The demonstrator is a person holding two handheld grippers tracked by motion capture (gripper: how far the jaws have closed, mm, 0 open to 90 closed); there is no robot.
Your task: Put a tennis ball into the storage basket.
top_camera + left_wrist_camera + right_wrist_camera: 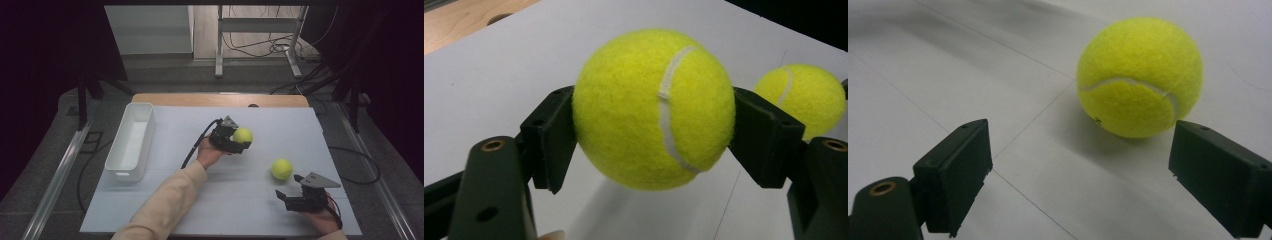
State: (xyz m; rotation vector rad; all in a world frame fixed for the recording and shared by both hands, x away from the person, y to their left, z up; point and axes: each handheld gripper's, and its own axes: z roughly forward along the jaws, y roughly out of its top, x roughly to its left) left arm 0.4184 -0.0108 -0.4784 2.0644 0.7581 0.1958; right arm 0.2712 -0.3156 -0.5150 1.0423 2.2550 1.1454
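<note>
Tennis ball number one sits clamped between the pads of the left gripper just right of centre in the high view, lifted off the sheet; in the left gripper view its lower curve hangs above its own shadow and both black pads press into the felt at its sides, so the contact patches themselves are hidden. Part of the far side of that ball is covered by the gripper body in the high view, and the person's left forearm is cut off by the bottom edge. A second tennis ball rests on the sheet at lower right, near the right gripper, whose jaws stand apart with nothing between them; in the right gripper view this ball lies ahead of the gap, apart from both pads. The right hand is partly cut off at the bottom edge. Both balls are fuzzy yellow-green with a curved white seam. They lie over a white sheet covering a wooden table, with a white rectangular bin at left. Beyond it are a grey floor, metal desk legs and loose cables, dark at the sides.
</note>
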